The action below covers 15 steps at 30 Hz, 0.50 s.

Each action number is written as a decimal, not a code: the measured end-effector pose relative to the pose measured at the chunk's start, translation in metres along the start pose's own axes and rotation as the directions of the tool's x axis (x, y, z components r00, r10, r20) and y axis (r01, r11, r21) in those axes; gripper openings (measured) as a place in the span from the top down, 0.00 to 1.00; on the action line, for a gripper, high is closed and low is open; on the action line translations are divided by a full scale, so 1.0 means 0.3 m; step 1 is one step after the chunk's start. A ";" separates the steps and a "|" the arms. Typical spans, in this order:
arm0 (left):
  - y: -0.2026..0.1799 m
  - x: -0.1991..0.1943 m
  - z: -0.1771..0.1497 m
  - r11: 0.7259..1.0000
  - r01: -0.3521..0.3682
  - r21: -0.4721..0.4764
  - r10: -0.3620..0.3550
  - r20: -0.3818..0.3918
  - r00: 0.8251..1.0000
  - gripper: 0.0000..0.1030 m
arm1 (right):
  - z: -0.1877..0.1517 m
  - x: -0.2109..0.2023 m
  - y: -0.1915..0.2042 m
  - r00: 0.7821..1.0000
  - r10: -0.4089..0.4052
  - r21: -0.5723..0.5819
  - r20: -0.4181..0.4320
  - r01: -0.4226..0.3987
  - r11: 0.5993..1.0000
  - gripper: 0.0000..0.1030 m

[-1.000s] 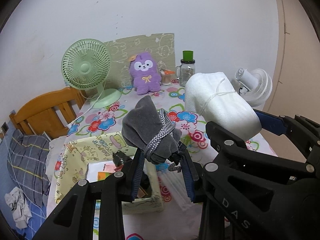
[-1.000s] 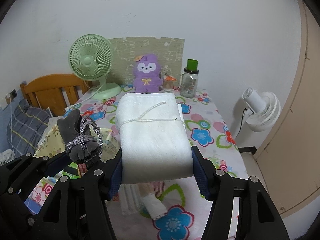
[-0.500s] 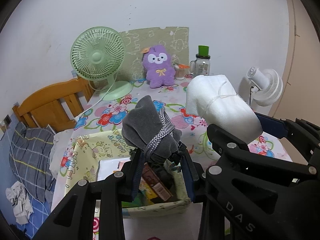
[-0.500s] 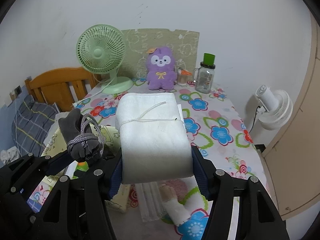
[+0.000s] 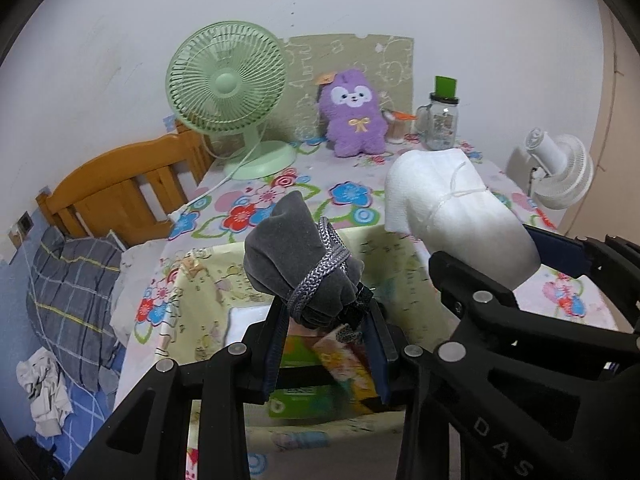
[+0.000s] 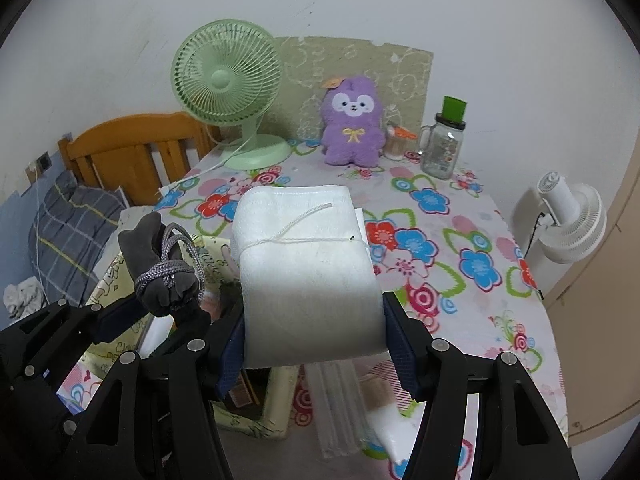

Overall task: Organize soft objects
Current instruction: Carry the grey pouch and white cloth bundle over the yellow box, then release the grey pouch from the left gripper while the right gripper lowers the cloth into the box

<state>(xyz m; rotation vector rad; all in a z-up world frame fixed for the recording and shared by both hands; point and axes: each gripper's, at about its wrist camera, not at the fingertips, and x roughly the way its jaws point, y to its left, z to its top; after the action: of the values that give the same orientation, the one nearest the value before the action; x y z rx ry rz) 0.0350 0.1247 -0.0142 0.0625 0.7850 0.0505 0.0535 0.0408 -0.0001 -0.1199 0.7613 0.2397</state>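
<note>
My left gripper (image 5: 326,344) is shut on a grey cloth pouch (image 5: 296,268) tied with a grey cord, held above the open yellow fabric storage box (image 5: 208,312). The pouch also shows in the right wrist view (image 6: 160,268). My right gripper (image 6: 314,344) is shut on a folded white towel (image 6: 304,268) tied with white string, held over the box's right edge (image 6: 256,420). The towel also shows in the left wrist view (image 5: 452,220). A purple plush toy (image 6: 352,124) stands at the back of the flowered table (image 6: 460,248).
A green desk fan (image 6: 228,80) and a glass jar with a green lid (image 6: 444,144) stand at the back. A white fan (image 6: 572,220) stands off the table's right side. A wooden bed frame (image 6: 136,152) is on the left. Packets lie inside the box (image 5: 328,372).
Both grippers have moved back and up with their loads; the table looks farther away and the storage box now lies under the pouch.
</note>
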 end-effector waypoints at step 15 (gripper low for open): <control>0.116 0.129 -0.041 0.999 -0.015 -0.047 0.010 -0.096 0.995 0.61 | -0.002 0.114 0.111 0.998 0.036 -0.063 -0.045 -0.039 0.997 0.37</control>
<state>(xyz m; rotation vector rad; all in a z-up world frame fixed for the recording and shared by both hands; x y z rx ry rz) 0.0527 0.1626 -0.0475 0.0202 0.8789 0.0846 0.0684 0.0786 -0.0250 -0.1714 0.8000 0.2979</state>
